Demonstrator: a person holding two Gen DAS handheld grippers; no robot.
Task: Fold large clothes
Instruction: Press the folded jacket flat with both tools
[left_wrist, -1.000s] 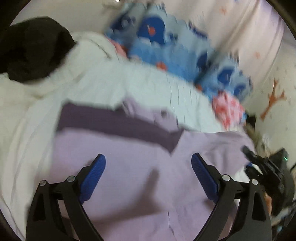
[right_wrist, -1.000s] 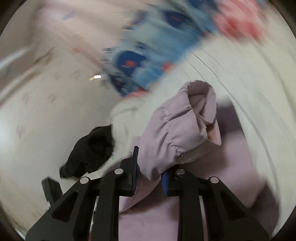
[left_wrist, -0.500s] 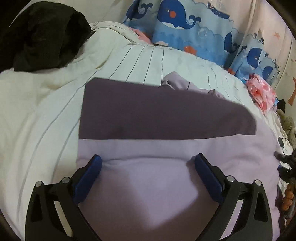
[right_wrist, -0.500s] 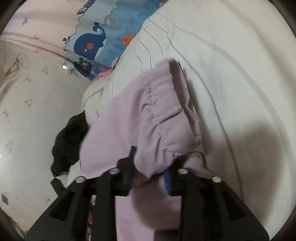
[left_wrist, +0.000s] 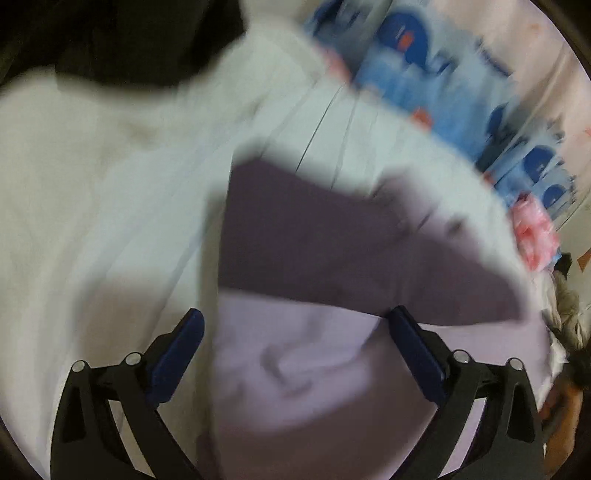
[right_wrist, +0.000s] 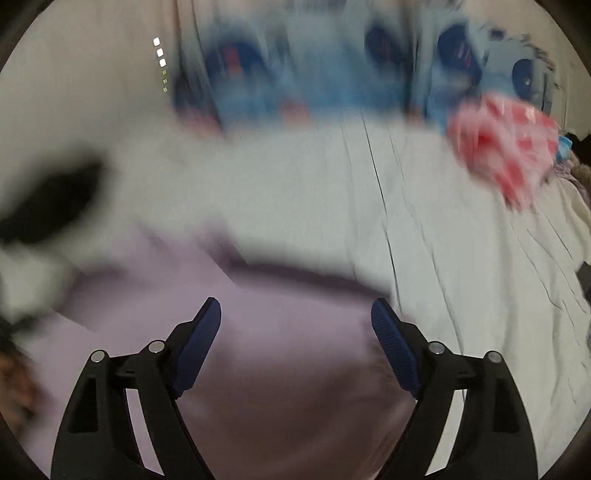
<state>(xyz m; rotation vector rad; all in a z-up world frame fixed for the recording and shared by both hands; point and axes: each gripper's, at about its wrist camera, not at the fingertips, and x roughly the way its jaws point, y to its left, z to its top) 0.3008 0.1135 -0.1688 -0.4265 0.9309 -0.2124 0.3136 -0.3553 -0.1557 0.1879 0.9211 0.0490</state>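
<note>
Lilac garment (left_wrist: 314, 369) lies flat on bed (left_wrist: 92, 221), dark band (left_wrist: 332, 251) across its far end. Left tongs (left_wrist: 295, 347) spread wide, nothing gripped, straddling garment's left edge. Right tongs (right_wrist: 295, 332) opening over the cloth (right_wrist: 288, 369), nothing between pads. Long axis prob. runs away from both; left looks nearer the edge. Blurry.

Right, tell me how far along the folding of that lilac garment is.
Partly done, it seems. The lilac garment lies on the white striped bedsheet, one part already turned over to show a darker band. In hand: nothing. The left gripper is open above the cloth; the right gripper has its jaws opening with nothing between the pads. Left: further folds. Blur hides the full outline.
</note>
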